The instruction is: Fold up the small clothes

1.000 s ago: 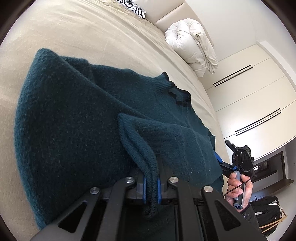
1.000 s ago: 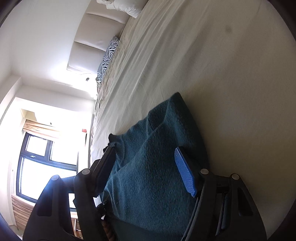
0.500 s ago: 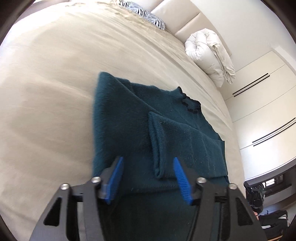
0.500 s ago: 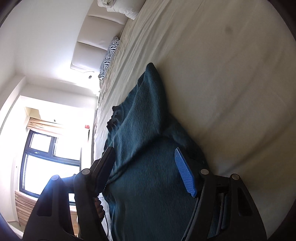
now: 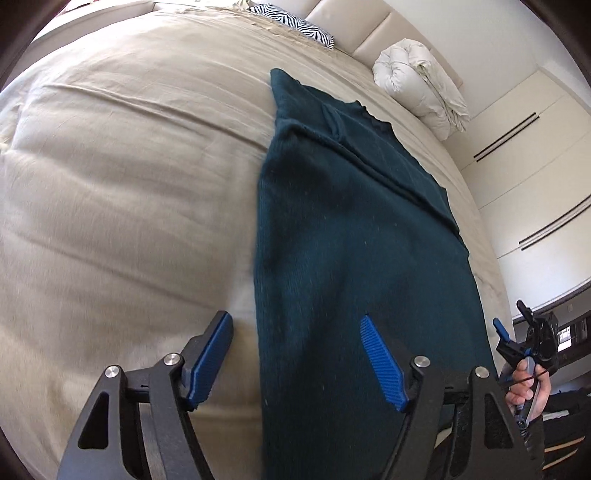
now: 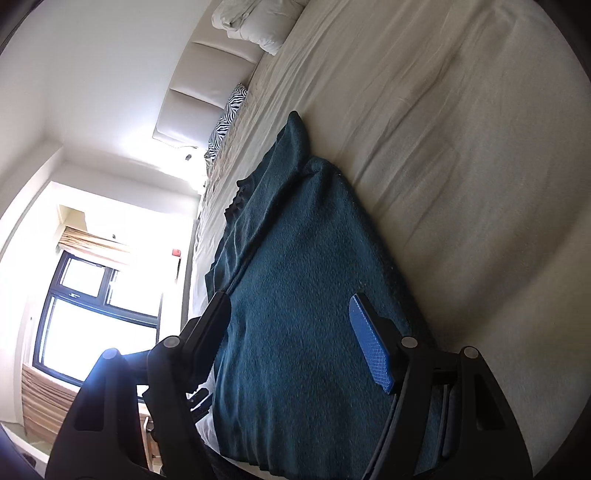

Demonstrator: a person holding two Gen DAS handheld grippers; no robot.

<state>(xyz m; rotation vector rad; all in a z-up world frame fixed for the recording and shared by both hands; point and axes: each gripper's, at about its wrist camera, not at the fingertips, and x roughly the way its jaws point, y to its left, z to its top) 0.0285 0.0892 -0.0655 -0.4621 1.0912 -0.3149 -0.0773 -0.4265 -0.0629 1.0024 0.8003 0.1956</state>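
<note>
My left tool point(image 5: 295, 354) has just been opening, nothing between its blue pads, and my right tool point(image 6: 291, 339) gapes empty too, because the dark teal knitted sweater point(image 5: 354, 258) lies sleeve-folded lengthwise toward 12 o'clock on the beige bed point(image 5: 129, 184), awaiting its next fold.

Bed point(image 5: 122, 177) under a beige cover, lightly creased. Teal sweater point(image 5: 351, 258) lies flat on it, folded into a long narrow strip, collar end toward the headboard. Zebra-print pillow point(image 5: 295, 24) on the bed at the head end, left of the sweater's line. White bundled duvet point(image 5: 421, 85) also at the head end, to the right, well apart from the sweater.
</note>
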